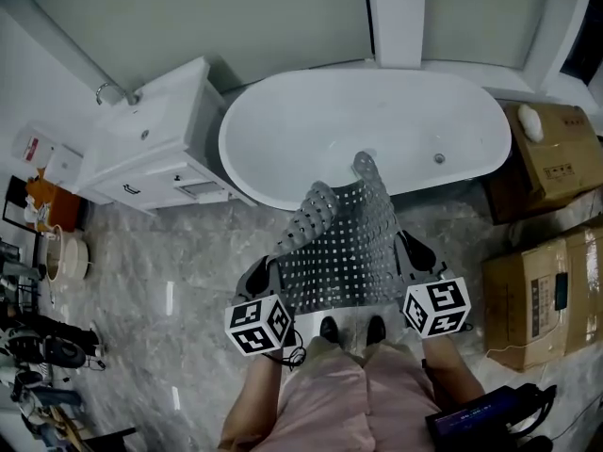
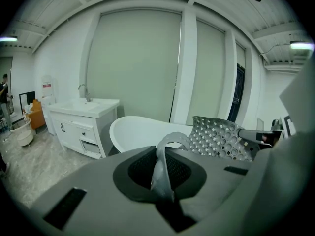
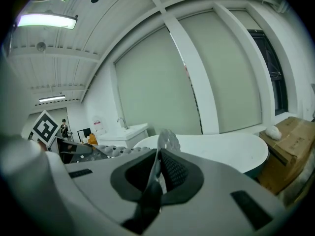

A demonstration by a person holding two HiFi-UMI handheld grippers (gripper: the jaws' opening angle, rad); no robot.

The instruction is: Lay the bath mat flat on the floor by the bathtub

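We hold the bath mat [image 1: 344, 248] off the floor [image 1: 179, 290], its near edge stretched between the two grippers. The left gripper [image 1: 271, 273] has its jaws pinched on the mat's near-left corner, and the right gripper [image 1: 409, 250] pinches the near-right corner. Each gripper view shows a fold of grey mat clamped between the pads. The mat's long axis runs straight away from us toward the bathtub [image 1: 273, 172]. Its far end curls up over the tub's near rim, with the far-left corner rolled back on itself. Between our shoes [image 1: 330, 329] and the tub's near side lies a strip of marble floor, under the mat. To the left the floor is open as far as the vanity cabinet [image 1: 155, 153], which stands just beside the tub's left end. To the right, cardboard boxes [image 1: 542, 295] crowd the floor near the tub's right end. The walls are white, with drawn blinds [image 2: 138, 63] behind the tub.
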